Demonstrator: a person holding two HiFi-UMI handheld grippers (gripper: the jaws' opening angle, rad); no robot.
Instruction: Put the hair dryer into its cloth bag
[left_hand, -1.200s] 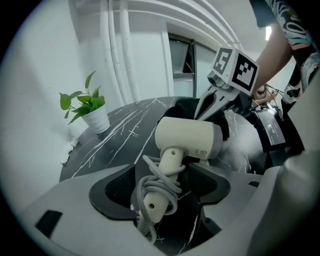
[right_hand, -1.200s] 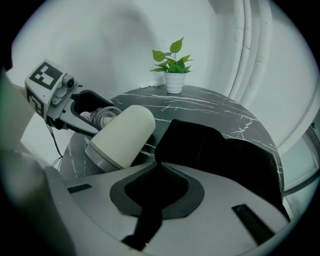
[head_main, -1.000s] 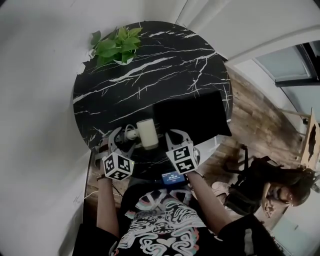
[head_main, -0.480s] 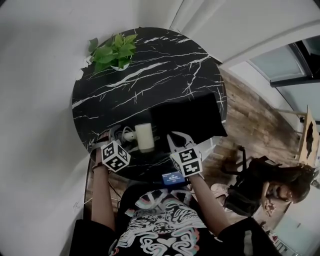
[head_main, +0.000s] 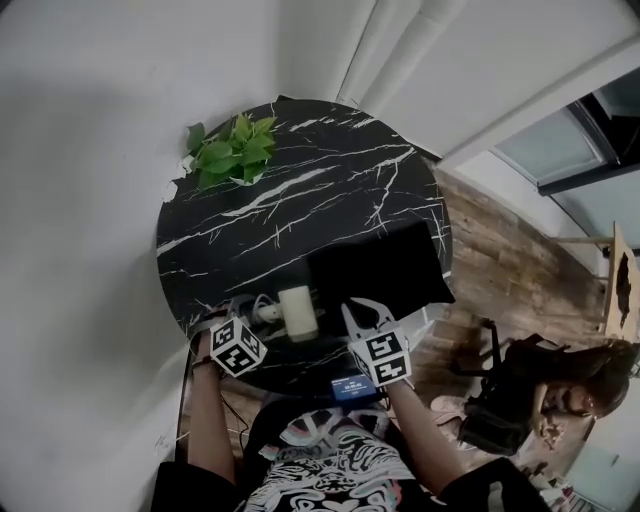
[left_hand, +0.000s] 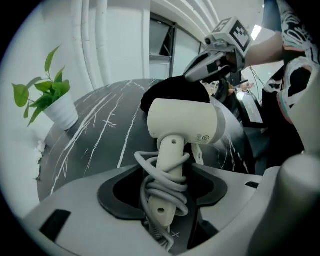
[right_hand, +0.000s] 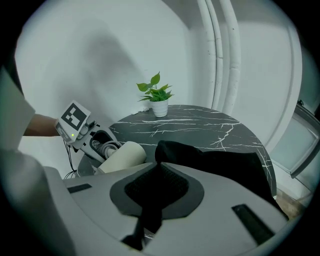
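Observation:
A cream hair dryer lies near the front edge of the round black marble table, its grey cord wound round the handle. My left gripper points steeply down at it. Its jaws are closing round the wrapped handle, with a dark gap still showing on each side. The black cloth bag lies to the right of the dryer. My right gripper is shut on the bag's near edge and holds that edge lifted just above the table, close beside the dryer's barrel.
A small potted green plant stands at the table's far left rim. White walls and a curtain are behind the table. Wooden floor and a dark bag are to the right. A seated person's torso is just below the table's front edge.
My left gripper has tilted and settled over the dryer's handle, its jaws narrowing. My right gripper has risen slightly with the bag's edge. The dryer has stayed in place.

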